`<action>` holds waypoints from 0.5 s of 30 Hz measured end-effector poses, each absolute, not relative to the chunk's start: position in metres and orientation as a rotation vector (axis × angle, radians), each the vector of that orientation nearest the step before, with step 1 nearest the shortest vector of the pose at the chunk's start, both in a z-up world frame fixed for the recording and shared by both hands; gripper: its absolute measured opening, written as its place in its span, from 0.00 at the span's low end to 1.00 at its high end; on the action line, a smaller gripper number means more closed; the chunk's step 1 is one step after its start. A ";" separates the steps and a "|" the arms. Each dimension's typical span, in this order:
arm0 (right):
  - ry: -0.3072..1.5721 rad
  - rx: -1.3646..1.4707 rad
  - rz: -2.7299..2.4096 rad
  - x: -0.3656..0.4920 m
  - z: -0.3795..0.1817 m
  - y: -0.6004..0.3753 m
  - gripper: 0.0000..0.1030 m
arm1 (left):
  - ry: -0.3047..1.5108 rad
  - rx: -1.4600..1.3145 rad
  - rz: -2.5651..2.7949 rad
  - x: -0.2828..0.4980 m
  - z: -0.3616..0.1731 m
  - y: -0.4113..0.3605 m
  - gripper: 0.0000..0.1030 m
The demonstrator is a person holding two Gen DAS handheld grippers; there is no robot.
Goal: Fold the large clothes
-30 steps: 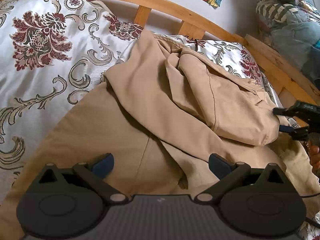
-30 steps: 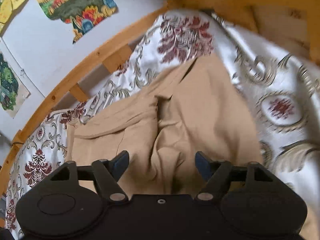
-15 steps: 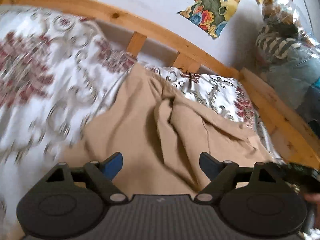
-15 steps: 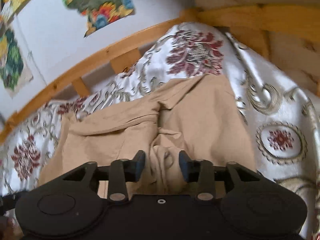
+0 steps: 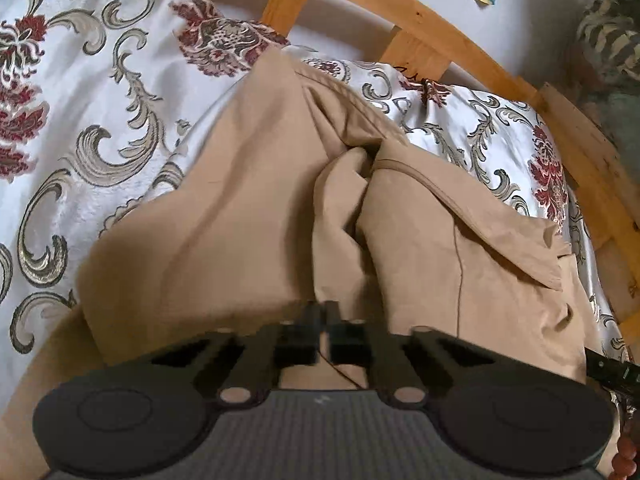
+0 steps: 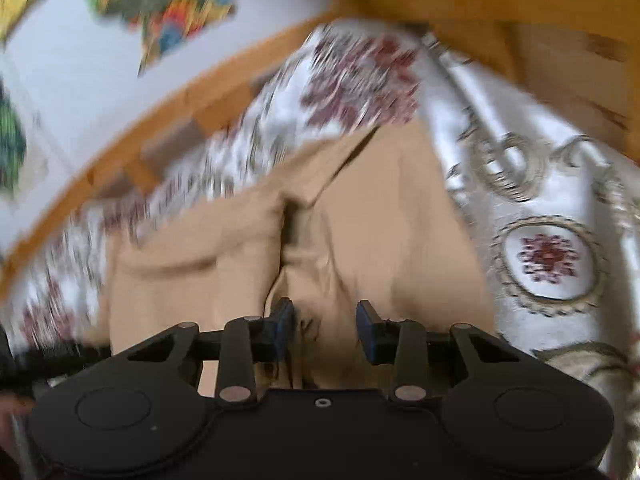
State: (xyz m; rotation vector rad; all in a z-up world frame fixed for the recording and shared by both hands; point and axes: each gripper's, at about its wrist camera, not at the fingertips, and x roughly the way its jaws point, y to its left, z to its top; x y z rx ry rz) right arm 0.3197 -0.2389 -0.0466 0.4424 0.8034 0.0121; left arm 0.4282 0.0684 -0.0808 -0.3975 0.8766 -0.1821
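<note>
Left-wrist view first: the left gripper (image 5: 324,316) has its jaws closed together, pinching a ridge of the tan garment (image 5: 248,216), which lies bunched on the floral bedspread (image 5: 80,92) and runs toward the wooden bed rail (image 5: 452,36) at the far edge; the black tip of the other gripper shows at the right edge. Right-wrist view, badly blurred: the right gripper (image 6: 325,322), its jaws just closing, stands at a narrow gap with a fold of garment between the blue pads (image 6: 285,316), firm contact unclear, and only here do the colourful wall pictures (image 6: 168,12) show broadly.
</note>
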 end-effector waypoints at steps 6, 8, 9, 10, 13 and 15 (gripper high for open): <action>0.822 0.371 0.035 0.341 -0.046 -0.234 0.08 | 0.851 -0.343 -0.113 0.414 -0.066 0.065 0.00; 0.752 0.333 0.005 0.338 -0.035 -0.234 0.06 | 0.844 -0.346 -0.112 0.406 -0.062 0.069 0.00; 0.729 0.309 -0.006 0.337 -0.031 -0.234 0.06 | 0.843 -0.329 -0.111 0.401 -0.061 0.068 0.00; 0.720 0.270 -0.021 0.338 -0.030 -0.232 0.05 | 0.845 -0.275 -0.060 0.399 -0.061 0.065 0.00; 0.739 0.163 -0.074 0.340 -0.043 -0.232 0.05 | 0.900 -0.293 -0.013 0.403 -0.076 0.079 0.00; 0.727 0.238 -0.060 0.333 -0.047 -0.241 0.07 | 0.889 -0.333 -0.042 0.400 -0.078 0.089 0.00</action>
